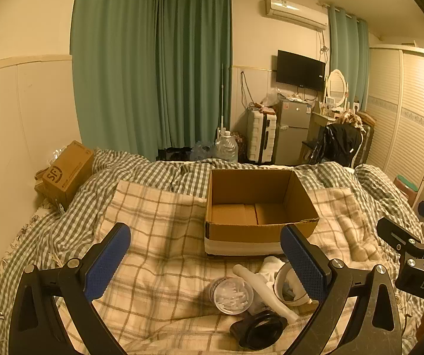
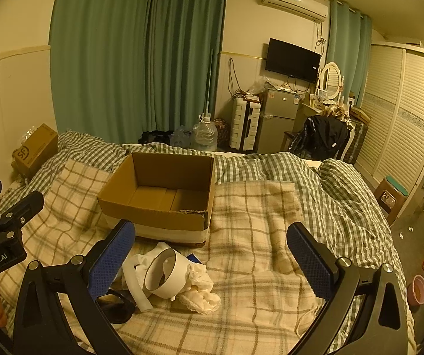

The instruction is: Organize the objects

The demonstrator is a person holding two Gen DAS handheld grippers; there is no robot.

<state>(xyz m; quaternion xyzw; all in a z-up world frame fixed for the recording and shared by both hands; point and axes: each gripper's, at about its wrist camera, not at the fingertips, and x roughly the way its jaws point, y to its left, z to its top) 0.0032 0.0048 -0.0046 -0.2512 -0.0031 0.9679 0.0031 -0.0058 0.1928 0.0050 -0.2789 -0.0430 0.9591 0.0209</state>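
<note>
Cardboard box (image 1: pixel 259 207) (open-topped) on plaid blanket (image 1: pixel 158 236), white cup (image 2: pixel 167 275) tipped over — both grippers spread, holding nothing.

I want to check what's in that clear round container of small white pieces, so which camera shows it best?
The left wrist view: the clear container lies unobstructed between the open fingers, its white pieces visible. In the right wrist view it cannot be made out.

left gripper (image 1: pixel 206 261): black frame, blue dotted pads | right gripper (image 2: pixel 212 261): same, silver screws
</note>
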